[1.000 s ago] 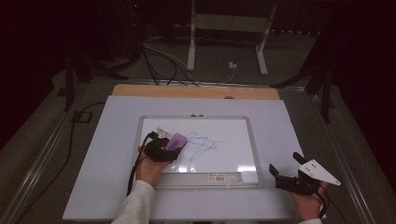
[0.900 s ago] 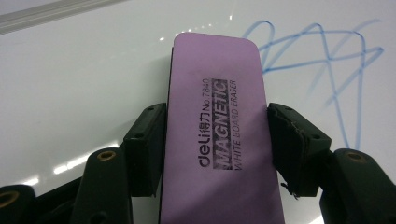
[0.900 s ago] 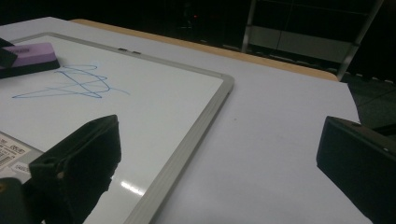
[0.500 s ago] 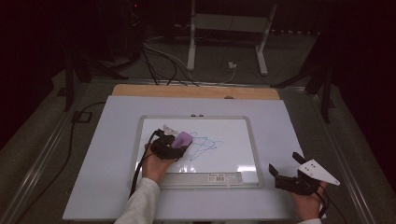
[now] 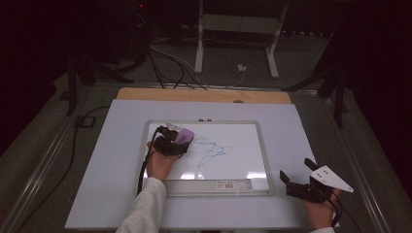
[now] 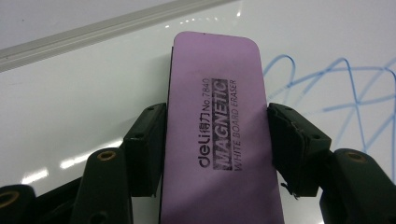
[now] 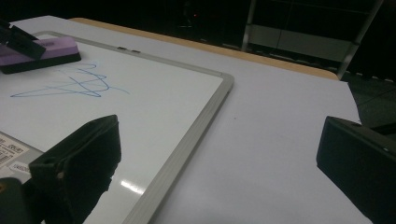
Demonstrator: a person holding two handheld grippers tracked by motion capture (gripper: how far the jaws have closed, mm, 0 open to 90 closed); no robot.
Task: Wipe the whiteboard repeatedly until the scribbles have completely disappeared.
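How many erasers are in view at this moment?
1. The purple eraser is clamped between the left gripper's jaws, resting on the whiteboard beside the blue scribble. None hidden that I can tell.

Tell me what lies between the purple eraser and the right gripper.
In the high view, the blue scribble on the whiteboard lies between the purple eraser and the right gripper, then bare board, its lower frame and white tabletop.

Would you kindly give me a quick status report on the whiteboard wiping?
Left tool shut on purple eraser, flat on whiteboard. Right tool open, off the board. Blue scribble not yet wiped. Nothing between.
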